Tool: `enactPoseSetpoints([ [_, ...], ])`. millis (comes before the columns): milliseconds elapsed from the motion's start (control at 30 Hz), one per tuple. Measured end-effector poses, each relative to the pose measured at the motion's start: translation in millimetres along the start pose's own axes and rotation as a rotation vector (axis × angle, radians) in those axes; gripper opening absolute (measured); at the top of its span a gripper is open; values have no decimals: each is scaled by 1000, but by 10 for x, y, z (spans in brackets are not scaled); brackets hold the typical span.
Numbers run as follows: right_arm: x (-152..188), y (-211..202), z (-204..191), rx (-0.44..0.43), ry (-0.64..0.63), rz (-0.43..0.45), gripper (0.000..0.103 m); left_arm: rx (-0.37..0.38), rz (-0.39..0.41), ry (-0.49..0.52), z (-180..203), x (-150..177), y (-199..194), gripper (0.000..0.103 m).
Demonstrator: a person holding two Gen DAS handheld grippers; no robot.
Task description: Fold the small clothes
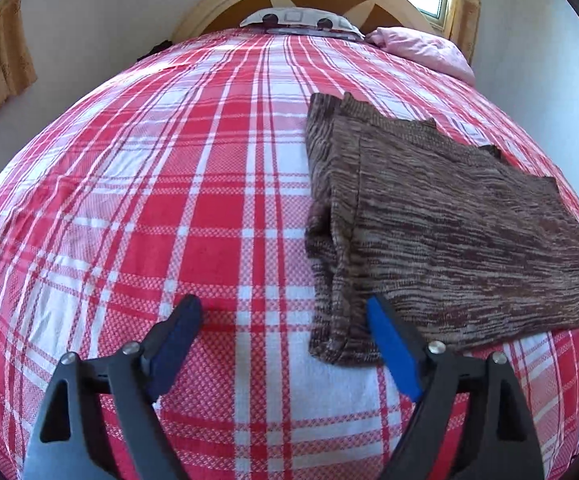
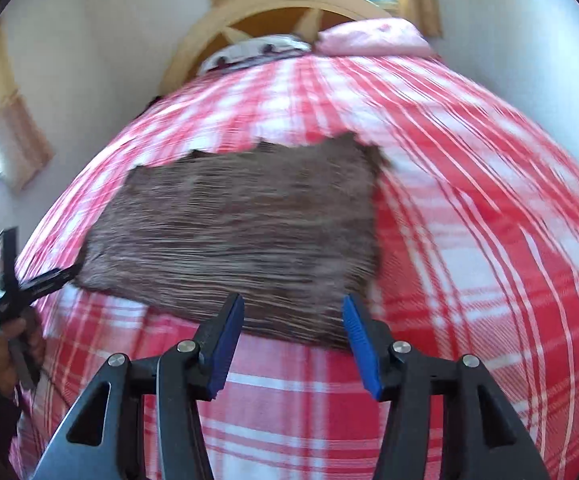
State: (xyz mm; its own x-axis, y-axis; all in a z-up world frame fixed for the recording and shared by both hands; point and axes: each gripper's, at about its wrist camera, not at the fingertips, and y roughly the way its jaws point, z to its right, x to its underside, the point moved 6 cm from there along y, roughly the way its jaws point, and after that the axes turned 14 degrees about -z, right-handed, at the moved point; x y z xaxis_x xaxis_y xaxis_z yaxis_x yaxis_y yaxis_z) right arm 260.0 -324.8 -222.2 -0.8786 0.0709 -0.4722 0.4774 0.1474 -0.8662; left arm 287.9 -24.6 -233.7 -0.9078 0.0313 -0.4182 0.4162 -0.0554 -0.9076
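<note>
Both grippers hang with fingers spread and nothing between them: the left gripper [image 1: 285,320] beside the near corner of the brown knit garment [image 1: 441,216], the right gripper [image 2: 293,320] over its near edge. That garment lies folded on the plaid bedspread [image 1: 149,184]. Its left edge looks bunched, though blur makes this uncertain; another fold there could trap the bunching.

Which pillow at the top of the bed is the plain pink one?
The plain pink pillow lies toward the right, by the window. The white patterned pillow beside it, in front of the wooden headboard, has dark shapes on it.
</note>
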Motion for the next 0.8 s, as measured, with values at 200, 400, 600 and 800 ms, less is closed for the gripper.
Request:
enactPoseSetpoints([
  [200, -127, 318, -686, -13, -138, -41, 53, 11, -5, -8, -24, 2, 4, 91],
  [400, -229, 686, -1494, -8, -354, -50, 53, 9, -27, 6, -54, 31, 3, 100],
  [600, -258, 833, -2013, 8, -482, -27, 53, 26, -39, 19, -136, 77, -35, 100],
  [800, -220, 955, -2374, 35, -579, -12, 56, 75, -50, -1, -354, 69, -76, 101],
])
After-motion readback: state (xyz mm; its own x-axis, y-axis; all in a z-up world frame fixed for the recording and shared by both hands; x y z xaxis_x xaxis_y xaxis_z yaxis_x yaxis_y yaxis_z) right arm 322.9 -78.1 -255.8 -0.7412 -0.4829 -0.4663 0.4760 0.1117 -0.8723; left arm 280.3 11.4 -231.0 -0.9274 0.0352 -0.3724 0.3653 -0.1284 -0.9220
